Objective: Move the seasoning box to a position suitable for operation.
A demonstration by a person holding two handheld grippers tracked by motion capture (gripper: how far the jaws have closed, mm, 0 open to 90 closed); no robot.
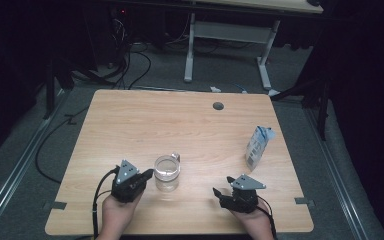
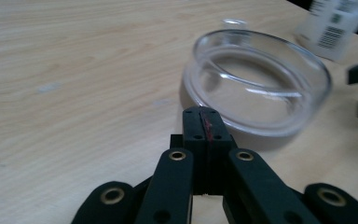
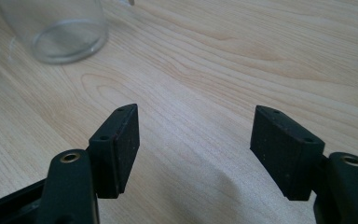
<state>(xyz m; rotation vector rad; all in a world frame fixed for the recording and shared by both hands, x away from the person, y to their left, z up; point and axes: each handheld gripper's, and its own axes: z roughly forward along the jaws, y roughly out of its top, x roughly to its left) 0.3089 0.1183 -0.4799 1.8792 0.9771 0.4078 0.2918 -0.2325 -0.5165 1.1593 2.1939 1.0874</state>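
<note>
We've got the clear glass cup with a small handle standing upright near the front middle of the light wooden table, between our two grippers. Left gripper: black jaws pressed together, nothing between them, tips just beside the cup's left wall; in the left gripper view the tips sit right at the glass rim, contact unclear. Right gripper: jaws spread wide, empty, bare tabletop between the pads, resting low near the front edge, well apart from the cup. White-and-blue carton stands by the table's right edge, beyond the right gripper; blurred in the left gripper view.
</note>
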